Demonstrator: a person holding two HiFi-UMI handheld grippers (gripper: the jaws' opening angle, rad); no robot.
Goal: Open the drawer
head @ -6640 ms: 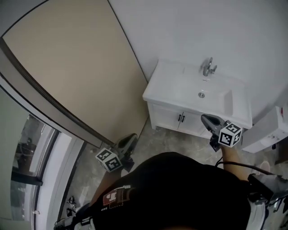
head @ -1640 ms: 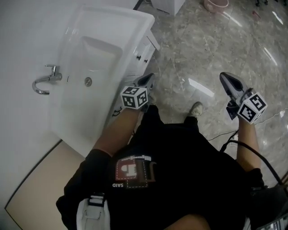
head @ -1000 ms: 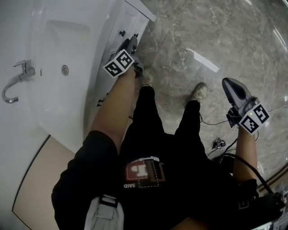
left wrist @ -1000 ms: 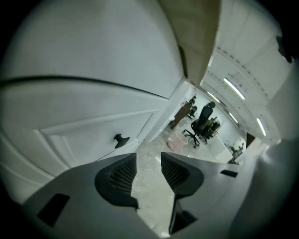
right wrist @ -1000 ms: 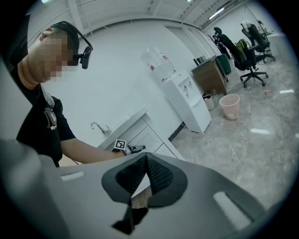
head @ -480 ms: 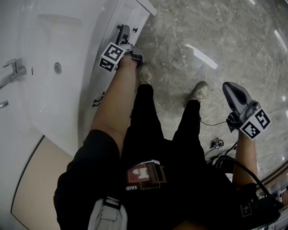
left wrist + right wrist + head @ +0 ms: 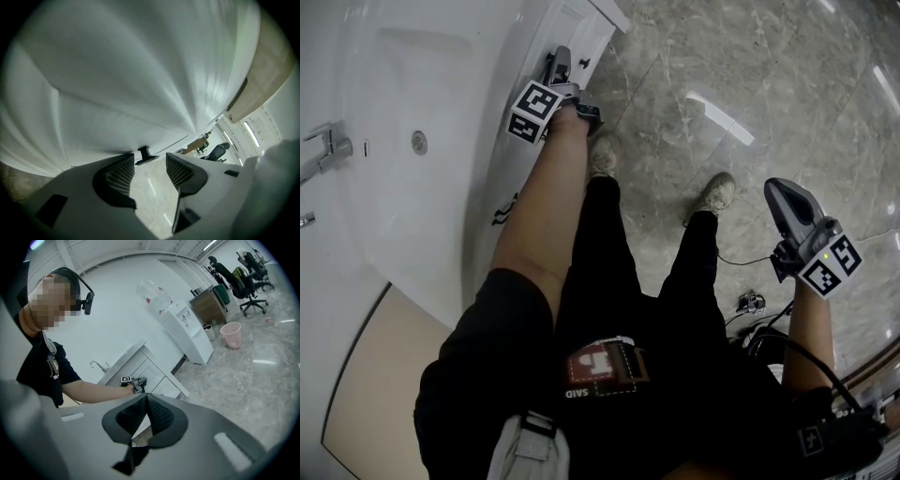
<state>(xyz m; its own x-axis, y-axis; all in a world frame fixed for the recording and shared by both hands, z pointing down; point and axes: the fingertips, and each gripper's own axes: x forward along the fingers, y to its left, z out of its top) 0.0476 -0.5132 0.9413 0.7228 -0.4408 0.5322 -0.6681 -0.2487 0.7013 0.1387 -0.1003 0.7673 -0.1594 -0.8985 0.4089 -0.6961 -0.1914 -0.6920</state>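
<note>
- The marble floor (image 7: 750, 84) spreads under the person's legs.
- A white vanity worktop (image 7: 422, 216) with its basin is at the left. The drawer (image 7: 586, 33) is in the cabinet front below it.
- The left tool (image 7: 557, 64) points at that front. Its jaws have just been opening and stand wide, gripping nothing.
- The right tool (image 7: 786, 194) hangs over the floor, well apart from the drawer, jaws closed and empty.
- The drawer's black handle (image 7: 146, 154) sits just ahead of the left jaw tips.
</note>
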